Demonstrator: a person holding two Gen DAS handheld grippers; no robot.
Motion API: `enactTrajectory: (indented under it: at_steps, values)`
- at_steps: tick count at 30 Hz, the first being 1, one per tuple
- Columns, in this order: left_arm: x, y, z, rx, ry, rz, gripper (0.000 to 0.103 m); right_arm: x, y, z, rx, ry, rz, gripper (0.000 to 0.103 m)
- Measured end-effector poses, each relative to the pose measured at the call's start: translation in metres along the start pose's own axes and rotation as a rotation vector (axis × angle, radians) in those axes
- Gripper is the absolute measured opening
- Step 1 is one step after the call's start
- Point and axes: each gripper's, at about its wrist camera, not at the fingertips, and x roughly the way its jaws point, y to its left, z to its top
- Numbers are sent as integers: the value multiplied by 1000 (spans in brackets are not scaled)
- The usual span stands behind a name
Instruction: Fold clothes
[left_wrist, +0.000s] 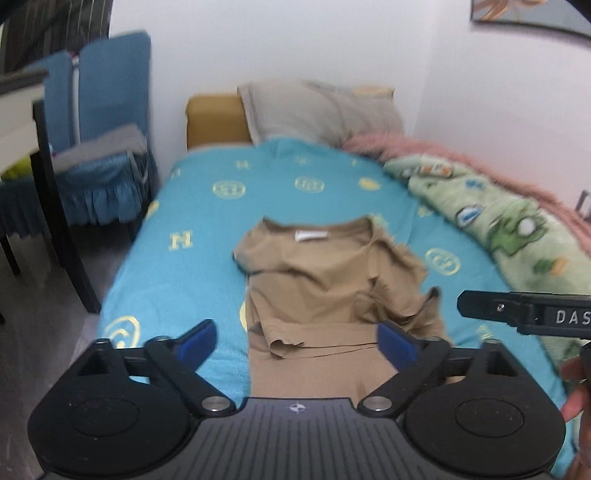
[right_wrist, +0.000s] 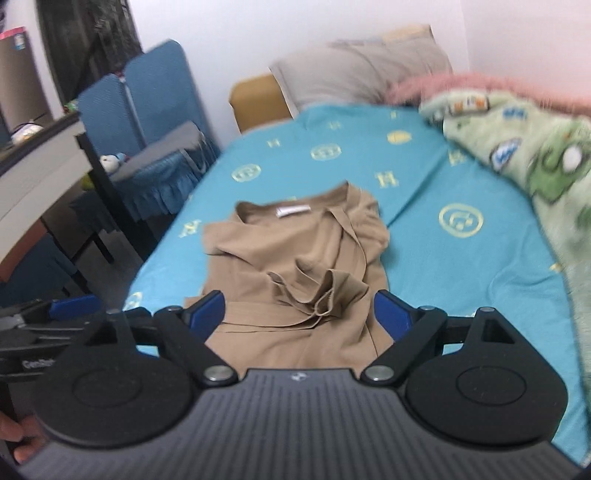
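Though rumpled, shirt (left_wrist: 325, 284) beside blanket (left_wrist: 491, 210)

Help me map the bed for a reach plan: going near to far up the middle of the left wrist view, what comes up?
Open left gripper → crumpled tan cotton shirt → turquoise patterned bedsheet → grey pillow.

shirt (left_wrist: 325, 280) on bed (left_wrist: 207, 221) | pillow (left_wrist: 317, 110) behind | blanket (left_wrist: 498, 214) right | chairs (left_wrist: 107, 140) left
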Motion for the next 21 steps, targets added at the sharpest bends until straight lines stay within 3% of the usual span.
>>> enactTrajectory:
  at_steps: [11,15,21]
  values:
    - [-88,-27,-33,45,-139,2,103,-77,23,-33,-73,-112,20,89]
    - [-91,-28,-38,42,-144,-1,103,-82,24,-34,-73,-125,22,89]
    - [-73,-21,-45,21,-81,3,103,-76,21,-33,-50,-104,7,89]
